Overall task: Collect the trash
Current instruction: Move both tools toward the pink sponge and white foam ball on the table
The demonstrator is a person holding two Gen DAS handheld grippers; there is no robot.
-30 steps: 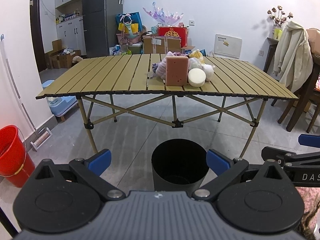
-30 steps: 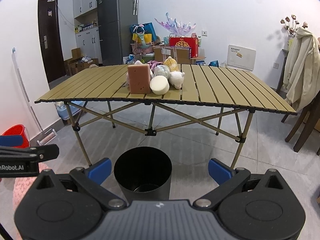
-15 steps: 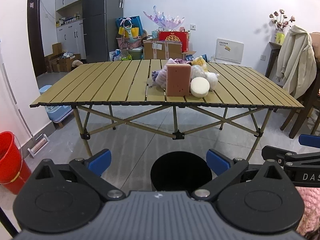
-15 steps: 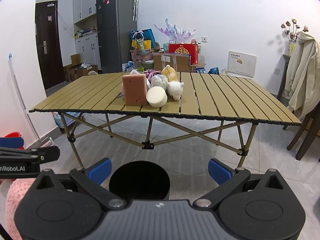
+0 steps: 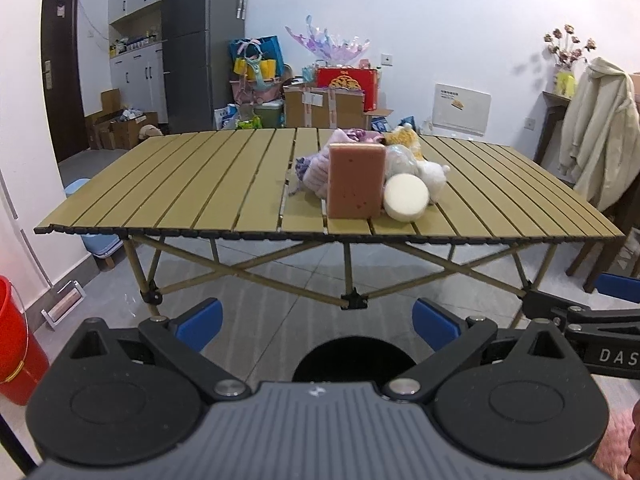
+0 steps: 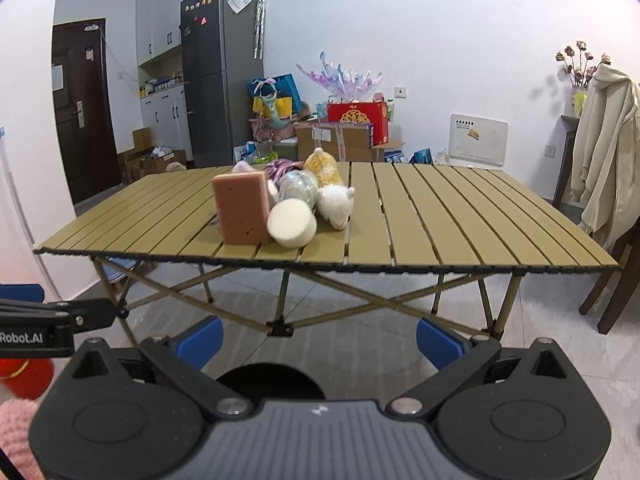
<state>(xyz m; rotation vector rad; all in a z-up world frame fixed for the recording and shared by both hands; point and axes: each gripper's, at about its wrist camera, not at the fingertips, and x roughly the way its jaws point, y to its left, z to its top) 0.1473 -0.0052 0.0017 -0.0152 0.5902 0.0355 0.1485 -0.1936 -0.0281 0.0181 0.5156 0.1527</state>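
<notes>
A pile of items lies on the slatted folding table point(image 5: 200, 184) point(image 6: 460, 216): an upright pink-brown sponge block point(image 5: 355, 180) point(image 6: 241, 208), a round cream sponge point(image 5: 405, 197) point(image 6: 292, 223), a white plush point(image 5: 434, 176) point(image 6: 336, 205), a yellow plush point(image 6: 322, 168), a clear ball point(image 6: 298, 187) and pale purple cloth point(image 5: 314, 172). A black bin point(image 5: 352, 358) point(image 6: 270, 376) stands on the floor before the table, partly hidden by the gripper bodies. My left gripper point(image 5: 318, 318) and right gripper point(image 6: 319, 338) are both open, empty, well short of the table.
A red bucket point(image 5: 16, 344) stands at the left wall. A chair with a cream coat point(image 5: 600, 136) point(image 6: 604, 152) is at the right. Boxes, bags and a fridge point(image 6: 222, 80) line the far wall. Grey tiled floor lies between me and the table.
Both grippers have risen and tilted up: the table sits lower in view and closer, and the black bin has sunk behind the gripper bodies. Both stay open.
</notes>
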